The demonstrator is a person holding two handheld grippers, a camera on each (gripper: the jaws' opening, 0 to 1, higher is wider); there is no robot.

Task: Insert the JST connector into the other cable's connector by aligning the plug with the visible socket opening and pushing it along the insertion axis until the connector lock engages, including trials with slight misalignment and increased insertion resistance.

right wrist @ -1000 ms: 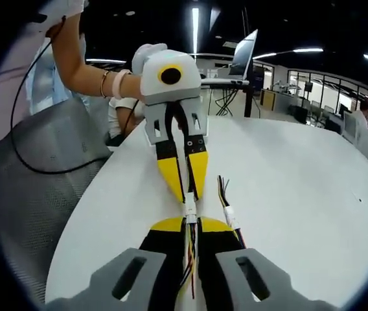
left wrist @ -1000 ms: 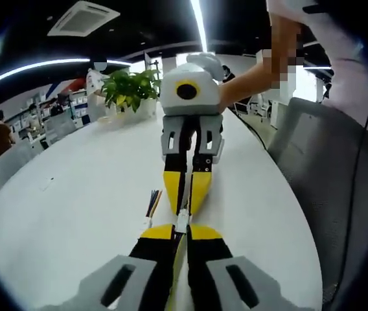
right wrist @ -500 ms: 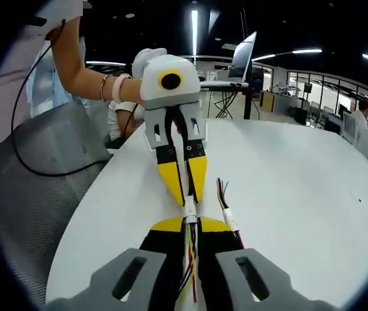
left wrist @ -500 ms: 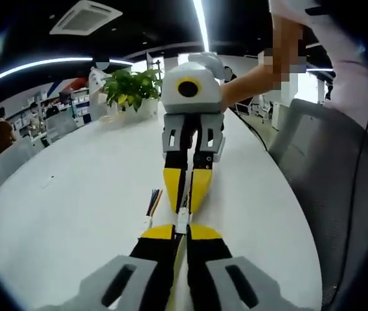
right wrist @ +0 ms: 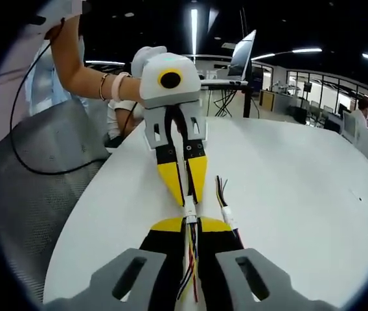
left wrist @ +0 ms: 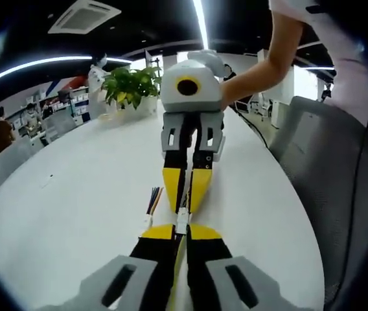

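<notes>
The two claws meet nose to nose over the white counter (left wrist: pixel 67 194), and the white JST connectors sit in the small gap between their yellow tips. In the left gripper view the left claw (left wrist: pixel 180 232) rises from the bottom centre, its jaws pressed together on a cable end, and the white connector (left wrist: pixel 182 220) lies straight ahead of it, just above centre-bottom. The right claw (left wrist: pixel 188 202) comes down from the upper centre, its jaws likewise closed on its own cable end. In the right gripper view the same pairing is mirrored: the right claw (right wrist: pixel 191 227) at the bottom grips coloured wires (right wrist: pixel 190 259) that trail back between its jaws, and the left claw (right wrist: pixel 186 199) points down at it from above.

The long axis of both connectors runs along the line joining the claws, so the push appears to be straight along that line. Both claws are about equally near the joint. Whether the lock is already engaged is too small to tell.

Count: two claws, two held connector ends touching or nearly so, and one spare cable with a white connector (right wrist: pixel 226 210) lying on the counter just beside the joint.
</notes>
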